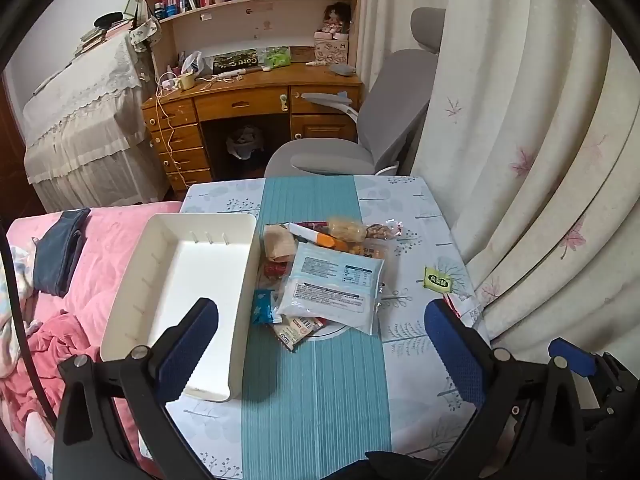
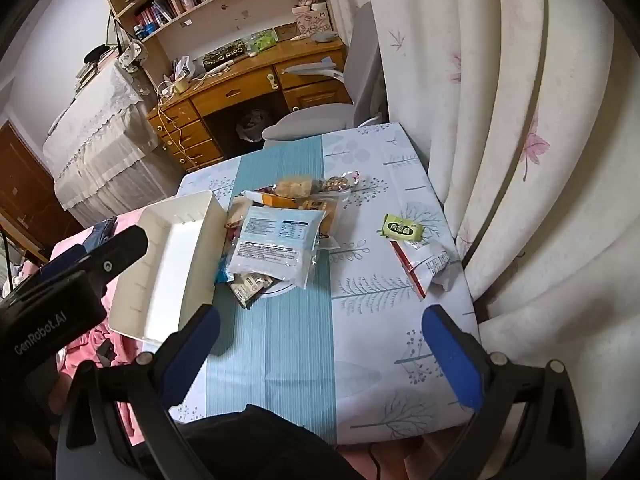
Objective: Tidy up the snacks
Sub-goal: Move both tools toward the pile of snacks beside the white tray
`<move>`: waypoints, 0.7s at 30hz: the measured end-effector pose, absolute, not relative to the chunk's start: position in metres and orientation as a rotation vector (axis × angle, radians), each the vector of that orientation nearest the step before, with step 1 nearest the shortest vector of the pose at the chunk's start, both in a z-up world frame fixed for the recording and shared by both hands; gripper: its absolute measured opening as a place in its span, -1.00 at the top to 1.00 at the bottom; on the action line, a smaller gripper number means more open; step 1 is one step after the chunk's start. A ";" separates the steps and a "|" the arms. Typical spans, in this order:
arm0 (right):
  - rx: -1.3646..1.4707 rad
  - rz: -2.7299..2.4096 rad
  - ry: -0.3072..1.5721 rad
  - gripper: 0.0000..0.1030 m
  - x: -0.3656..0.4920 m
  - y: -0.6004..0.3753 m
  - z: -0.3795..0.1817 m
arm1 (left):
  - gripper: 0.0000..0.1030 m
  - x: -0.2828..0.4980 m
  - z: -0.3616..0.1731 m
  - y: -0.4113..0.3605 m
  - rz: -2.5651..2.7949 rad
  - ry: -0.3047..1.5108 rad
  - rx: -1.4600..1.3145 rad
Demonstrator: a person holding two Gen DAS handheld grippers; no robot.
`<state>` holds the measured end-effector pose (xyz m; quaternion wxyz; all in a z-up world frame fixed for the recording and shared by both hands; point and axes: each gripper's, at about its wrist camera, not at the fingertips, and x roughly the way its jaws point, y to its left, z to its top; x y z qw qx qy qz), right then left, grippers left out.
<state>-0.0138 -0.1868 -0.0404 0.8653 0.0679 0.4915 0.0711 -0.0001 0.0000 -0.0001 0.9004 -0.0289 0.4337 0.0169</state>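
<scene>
The left tool (image 1: 320,344) stands wide, with nothing between its blue pads, and it hangs above the near part of the surface (image 1: 416,376). The right tool (image 2: 320,344) is wide too and holds nothing; it hangs over the near edge of the same surface, which has a pale cloth with tree prints and a teal stripe (image 2: 276,344) down the middle.

A white tray (image 1: 244,304) lies at the left side of the surface, and its left part reaches out over the pink bed cover (image 1: 112,248). The inside of the tray is bare. Just beside its right wall there is a pile of snacks (image 1: 320,272) on the teal stripe. On top of the pile lies a big pale blue packet (image 1: 332,284) with printed text. Under it and behind it I see smaller packets, one orange, one dark blue, and some clear ones with brown pieces inside.

Two snacks lie apart from the pile, toward the curtain (image 2: 520,160). One is a small green packet (image 2: 401,231). The other is a white and red wrapper (image 2: 424,266), crumpled, near the right edge of the surface.

Behind the surface stand a grey chair (image 1: 392,112) and a wooden desk with shelves (image 1: 248,96).
</scene>
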 end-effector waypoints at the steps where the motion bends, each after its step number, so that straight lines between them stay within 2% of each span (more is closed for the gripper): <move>1: 0.141 0.146 1.030 -0.97 -0.014 -0.187 -0.040 | -0.99 0.000 0.000 0.000 0.035 0.899 -0.062; 21: 0.138 0.117 1.015 -0.97 -0.020 -0.195 -0.041 | -0.99 -0.009 -0.006 -0.006 0.007 0.919 -0.106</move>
